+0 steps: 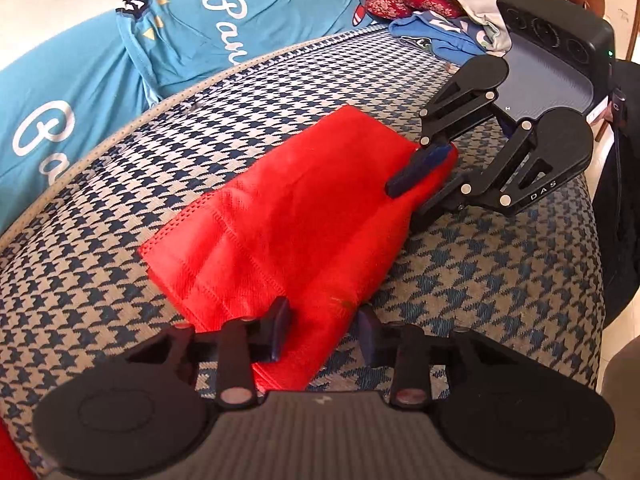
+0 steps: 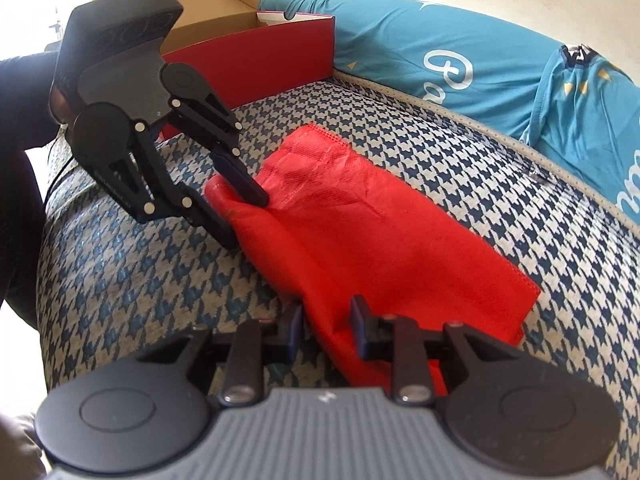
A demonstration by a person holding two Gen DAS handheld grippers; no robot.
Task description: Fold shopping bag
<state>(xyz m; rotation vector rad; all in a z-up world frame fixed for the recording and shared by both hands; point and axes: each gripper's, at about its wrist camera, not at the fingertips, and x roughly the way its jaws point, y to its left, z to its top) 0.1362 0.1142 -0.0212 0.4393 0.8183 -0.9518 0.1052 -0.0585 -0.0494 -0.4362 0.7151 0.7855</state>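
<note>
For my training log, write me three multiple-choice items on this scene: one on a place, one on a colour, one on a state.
1. The shopping bag lies on:
A. the cardboard box
B. the houndstooth cushion
C. the teal cloth

2. The bag's colour is:
A. red
B. teal
C. black

3. The left tongs are:
A. shut tight on nothing
B. well clear of the bag
C. apart, with the bag's end between their fingers

Answers:
1. B: the check pattern shows all round the bag.
2. A: the fabric is plain red in both views.
3. C: a wide gap shows between the fingers, and red fabric runs through it.
</note>
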